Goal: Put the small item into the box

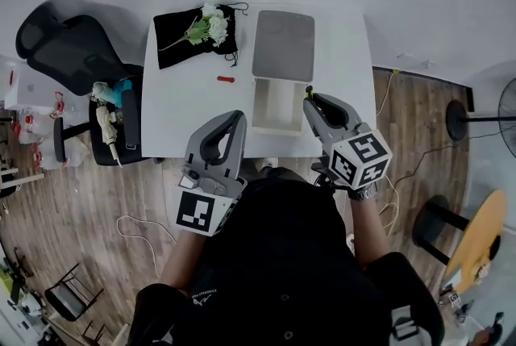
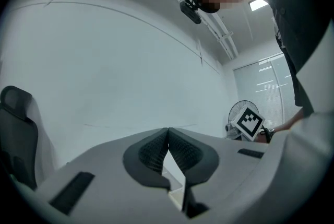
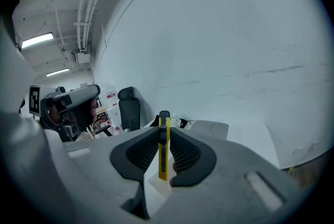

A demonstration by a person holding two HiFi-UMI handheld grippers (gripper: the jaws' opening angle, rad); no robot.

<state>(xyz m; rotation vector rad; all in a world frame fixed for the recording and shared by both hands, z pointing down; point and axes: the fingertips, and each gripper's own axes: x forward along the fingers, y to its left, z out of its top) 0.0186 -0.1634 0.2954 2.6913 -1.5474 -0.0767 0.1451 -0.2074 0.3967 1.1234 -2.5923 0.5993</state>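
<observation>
Since the yellow cutter (image 3: pixel 163 147) sits pinched upright between the jaws of the right gripper (image 1: pixel 311 104), the pick-up part looks done, imo; the drop isn't. The jaws are closed on its thin body, w/ the black tip poking up past them. In the head view the cutter is just by the right edge of the open box (image 1: pixel 260 114). Can't tell how high above it, but it's not inside yet. The box looks bare inside, w/ white walls & its grey lid (image 1: pixel 284 44) folded back, away from the person. So what's left, as I read it: bring the cutter over the opening, lower it in, let go.

The left gripper (image 1: pixel 235 118) has its jaws pressed together w/ nothing between them. It hovers at the near table edge, left of the box, not touching it.

A small red item (image 1: pixel 226 79) also lies on the white table (image 1: pixel 181 106), left of the box & apart from it. It's near the black cloth (image 1: pixel 179 36) at the far-left corner, which has white flowers (image 1: pixel 211 23) on it. The red item could be another piece meant for the box, but the task names only one, so can't say. If it is, that's one more trip.

Risk, prob.: the cutter is thin & held upright, so it may tip against the box wall on release. A black office chair (image 1: pixel 68 50) stands left of the table, clear of the work.
</observation>
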